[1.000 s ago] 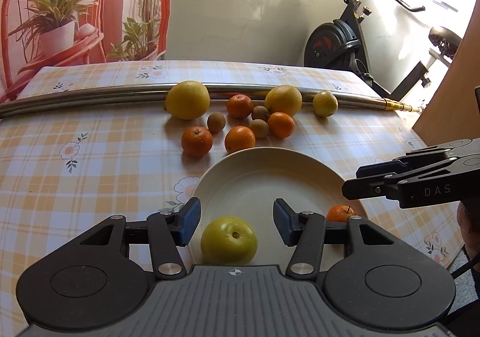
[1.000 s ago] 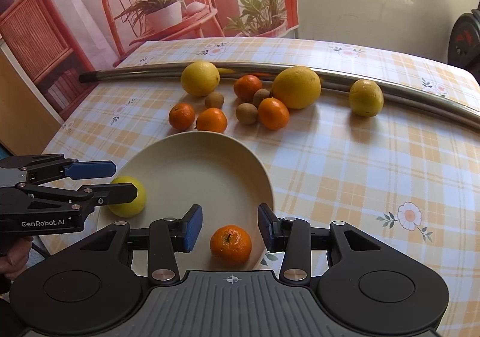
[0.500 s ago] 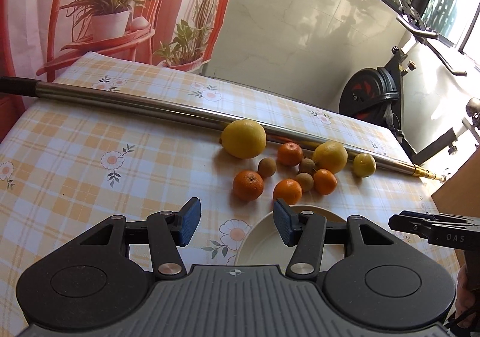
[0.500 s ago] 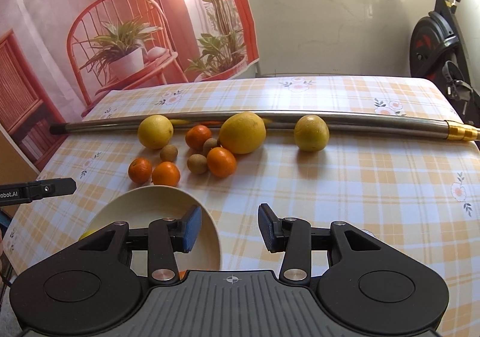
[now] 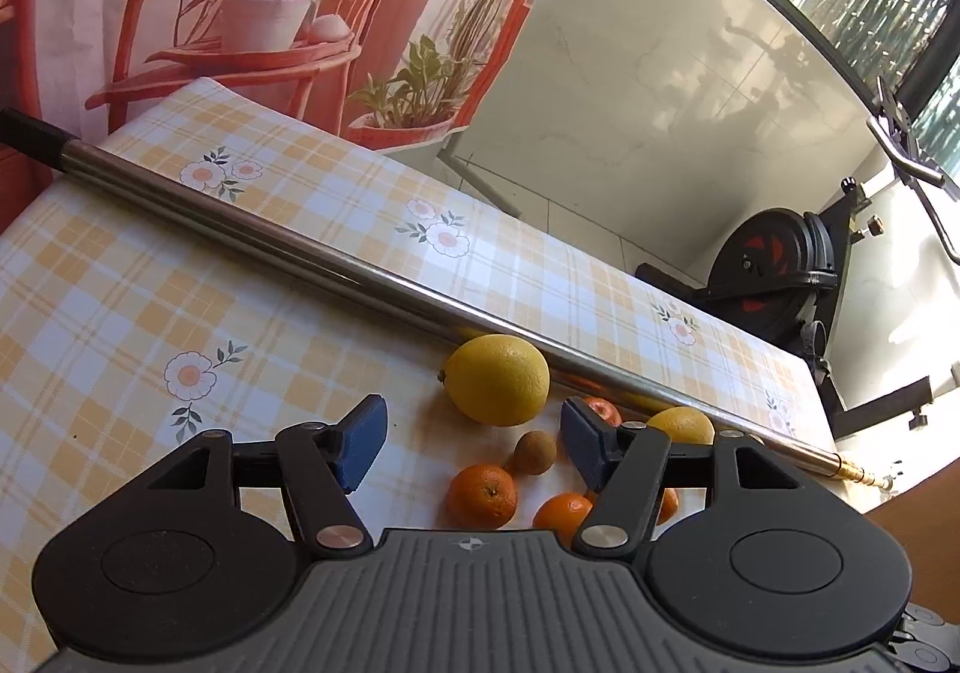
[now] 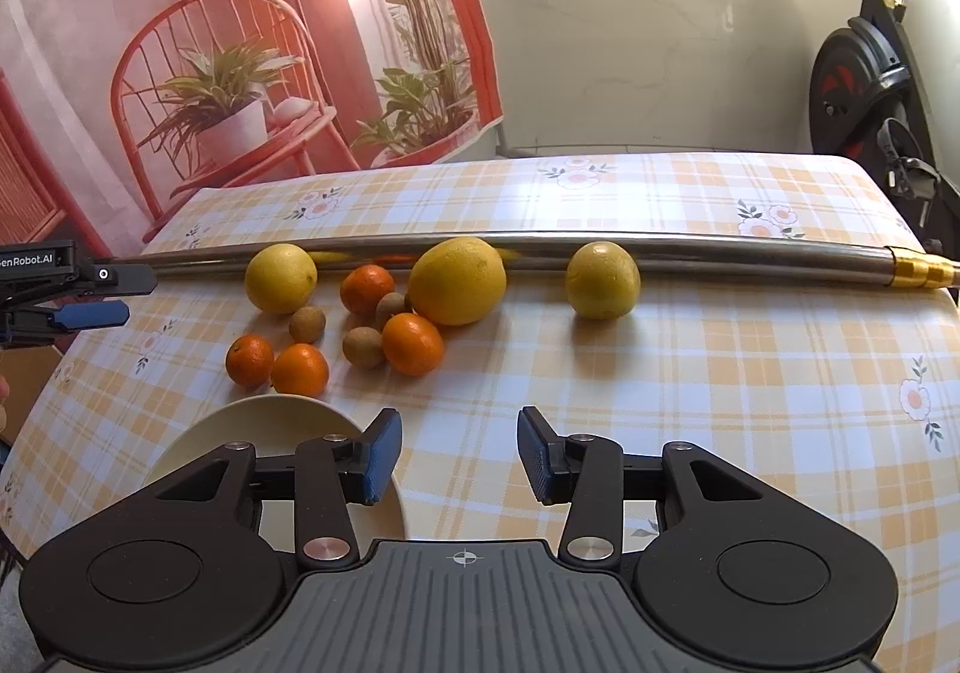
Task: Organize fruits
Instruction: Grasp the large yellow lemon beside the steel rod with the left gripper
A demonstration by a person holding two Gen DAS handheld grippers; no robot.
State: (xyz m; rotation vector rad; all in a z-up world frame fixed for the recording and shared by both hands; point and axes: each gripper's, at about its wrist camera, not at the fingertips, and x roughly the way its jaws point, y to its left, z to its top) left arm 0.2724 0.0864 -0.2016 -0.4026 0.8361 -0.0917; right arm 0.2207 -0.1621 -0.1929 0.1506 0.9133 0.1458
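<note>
Both my claws have lifted off the plate (image 6: pixel 198 433) at the near edge. My left claw (image 5: pixel 468 448) is opening, empty; my right claw (image 6: pixel 459 454) stands spread, empty. Next: a tangerine (image 5: pixel 483 496), mid-table, before the pole (image 5: pixel 300 247).

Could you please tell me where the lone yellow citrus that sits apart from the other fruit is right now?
In the right wrist view, the lone yellow citrus rests against the metal pole, right of the large yellow fruit.
</note>
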